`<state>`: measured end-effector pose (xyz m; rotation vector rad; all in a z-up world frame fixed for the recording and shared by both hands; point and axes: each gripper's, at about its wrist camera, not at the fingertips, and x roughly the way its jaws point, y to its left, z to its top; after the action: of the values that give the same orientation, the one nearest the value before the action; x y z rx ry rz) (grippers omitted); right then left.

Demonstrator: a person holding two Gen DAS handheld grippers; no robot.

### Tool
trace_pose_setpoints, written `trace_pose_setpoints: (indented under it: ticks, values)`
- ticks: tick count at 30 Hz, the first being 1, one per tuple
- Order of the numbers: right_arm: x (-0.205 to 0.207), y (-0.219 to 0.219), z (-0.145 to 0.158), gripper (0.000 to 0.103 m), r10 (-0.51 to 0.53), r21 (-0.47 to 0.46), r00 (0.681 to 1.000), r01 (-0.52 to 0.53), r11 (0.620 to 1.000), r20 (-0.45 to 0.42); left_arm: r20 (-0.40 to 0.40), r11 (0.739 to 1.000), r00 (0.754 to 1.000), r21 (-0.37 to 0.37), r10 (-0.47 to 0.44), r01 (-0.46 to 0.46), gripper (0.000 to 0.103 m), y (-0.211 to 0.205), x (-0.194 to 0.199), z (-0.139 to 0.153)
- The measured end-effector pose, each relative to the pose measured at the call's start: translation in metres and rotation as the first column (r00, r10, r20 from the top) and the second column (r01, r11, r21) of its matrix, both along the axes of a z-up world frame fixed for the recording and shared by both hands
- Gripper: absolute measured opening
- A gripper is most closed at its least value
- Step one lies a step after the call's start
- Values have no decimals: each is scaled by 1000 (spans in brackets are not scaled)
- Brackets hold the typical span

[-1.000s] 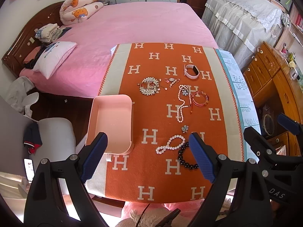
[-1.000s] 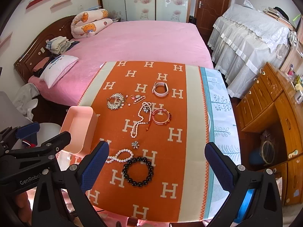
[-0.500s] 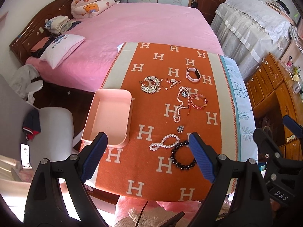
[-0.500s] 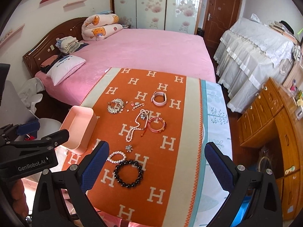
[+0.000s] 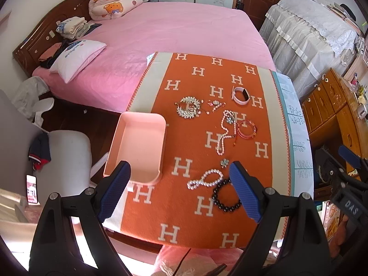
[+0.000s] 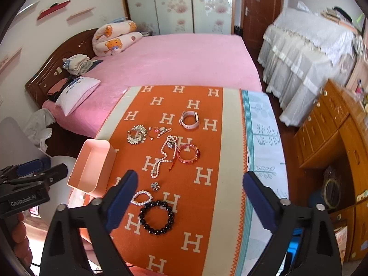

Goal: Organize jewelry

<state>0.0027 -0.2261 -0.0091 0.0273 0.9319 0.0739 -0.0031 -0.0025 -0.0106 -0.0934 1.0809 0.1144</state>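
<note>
Jewelry, including a black bead bracelet (image 6: 157,217), lies on the orange cloth (image 6: 207,207) beside an empty pink tray (image 5: 138,142). Left gripper (image 5: 179,189) spread, holding nothing; right gripper (image 6: 191,203) closing, nothing between its jaws.

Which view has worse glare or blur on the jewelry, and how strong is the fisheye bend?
Left wrist: sun blows out the bottom-left corner, pink tray glows, black bead bracelet is sharp. Right wrist: softer and hazier, window overexposed, bracelet readable. Both: edges bow heavily, dark corner vignette.
</note>
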Motion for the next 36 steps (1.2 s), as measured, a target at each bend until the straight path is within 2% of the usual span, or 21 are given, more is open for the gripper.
trace_pose_setpoints:
  ticks: [3, 7, 9, 12, 19, 27, 33, 36]
  values:
    - [19, -7, -7, 83, -21, 25, 999, 22, 999, -47, -2, 1000, 1000, -12, -16, 16, 86, 7, 21, -4]
    - [46, -16, -17, 82, -50, 44, 994, 54, 998, -96, -25, 999, 999, -26, -43, 42, 86, 12, 61, -16]
    - [63, -21, -22, 82, -62, 55, 991, 69, 996, -116, -40, 998, 998, -25, -56, 55, 80, 12, 80, -23]
    - [89, -27, -30, 80, -80, 64, 987, 89, 994, -138, -71, 997, 995, -26, -72, 70, 76, 12, 110, -39]
    - [157, -35, -57, 80, -102, 44, 979, 112, 993, -174, -153, 994, 984, -71, -89, 79, 73, 16, 177, -85]
    - [254, -40, -105, 79, -94, 74, 967, 114, 991, -238, -227, 990, 970, -125, -92, 64, 61, 20, 235, -141]
    - [319, -41, -157, 65, -101, 80, 944, 132, 988, -313, -257, 988, 960, -129, -114, 83, 53, 15, 259, -178]
    - [341, -37, -184, 64, -93, 90, 930, 133, 987, -356, -262, 986, 957, -137, -128, 94, 48, 15, 265, -192]
